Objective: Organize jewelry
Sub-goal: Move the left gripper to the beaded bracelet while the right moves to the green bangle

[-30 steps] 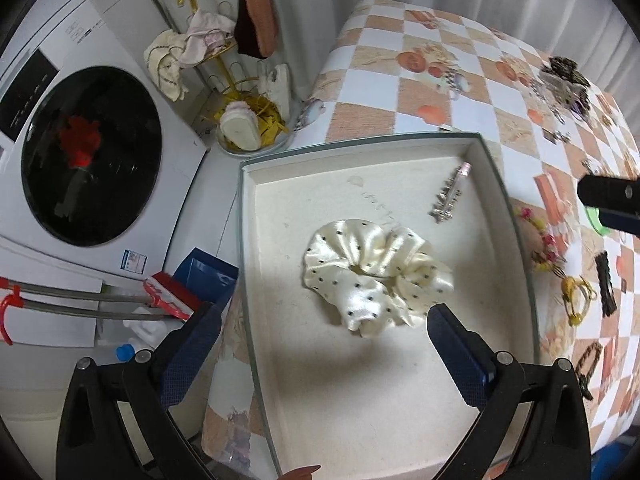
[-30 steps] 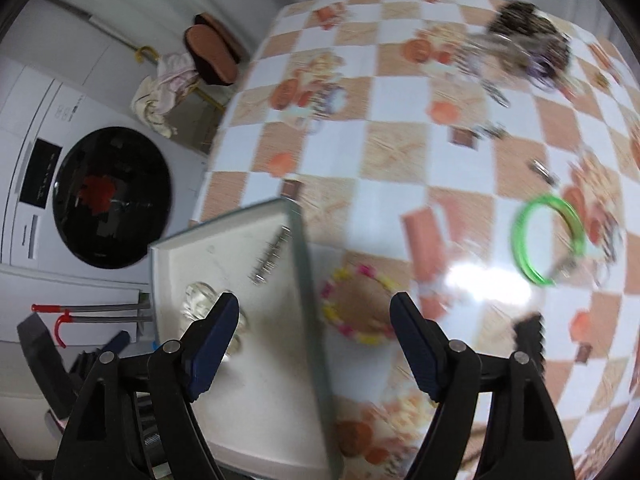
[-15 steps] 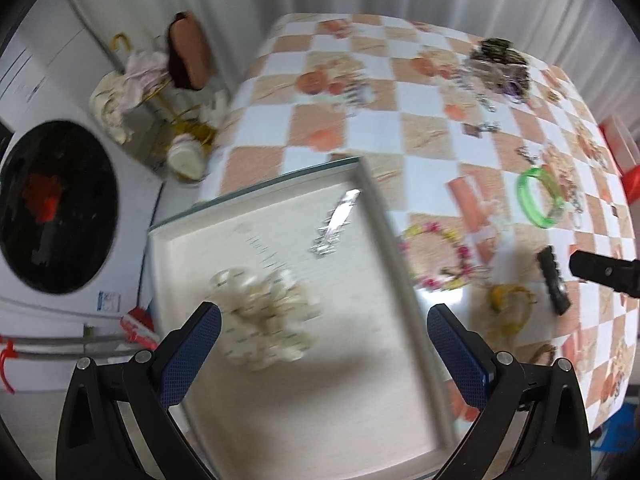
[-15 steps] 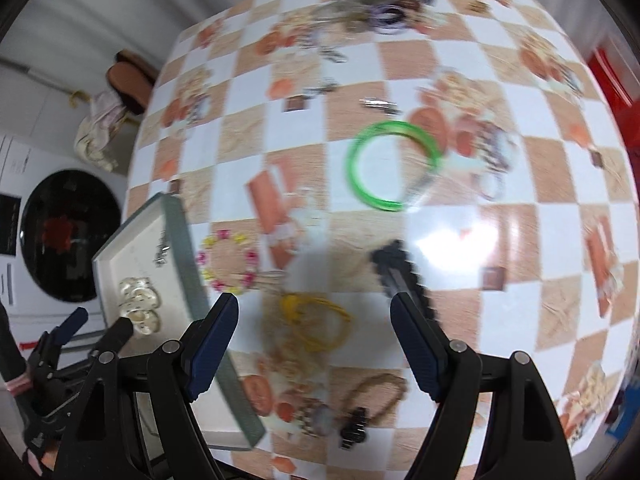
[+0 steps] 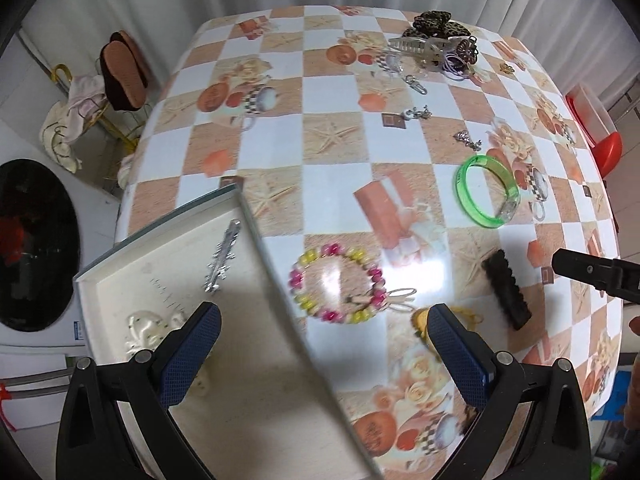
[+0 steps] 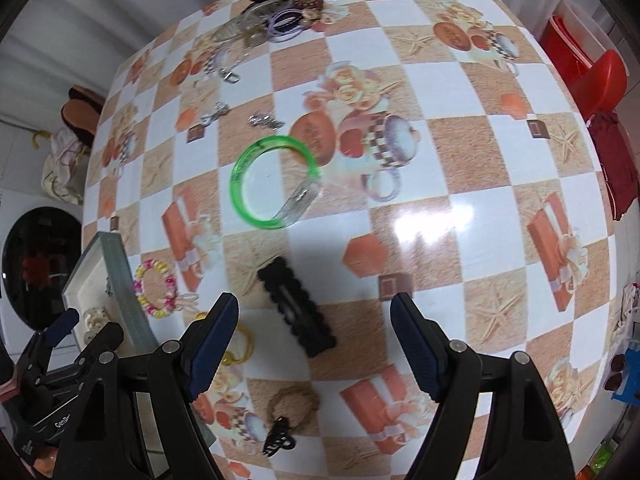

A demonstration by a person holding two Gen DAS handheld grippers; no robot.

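Note:
My left gripper [image 5: 324, 340] is open and empty, above the right rim of the cream tray [image 5: 256, 236]. The tray holds a silver hair clip [image 5: 223, 256] and a cream dotted scrunchie [image 5: 146, 330]. A pink and yellow bead bracelet [image 5: 340, 284] lies just right of the tray. My right gripper [image 6: 314, 336] is open and empty, above a black hair clip [image 6: 296, 312]. A green bangle [image 6: 274, 180] lies farther out. A yellow hair tie [image 6: 240, 344] sits beside the right gripper's left finger.
A pile of hair ties, a clear claw clip and a leopard scrunchie [image 5: 436, 40] sits at the table's far edge. Small silver charms [image 5: 466, 140] lie mid-table. A brown braided tie [image 6: 294, 404] lies near the front. A washing machine [image 5: 28, 240] stands left, a red stool [image 5: 608, 148] right.
Both grippers have swung right, away from the tray. The left one left the scrunchie in the tray and is now over the rim. The right one moved over the black clip.

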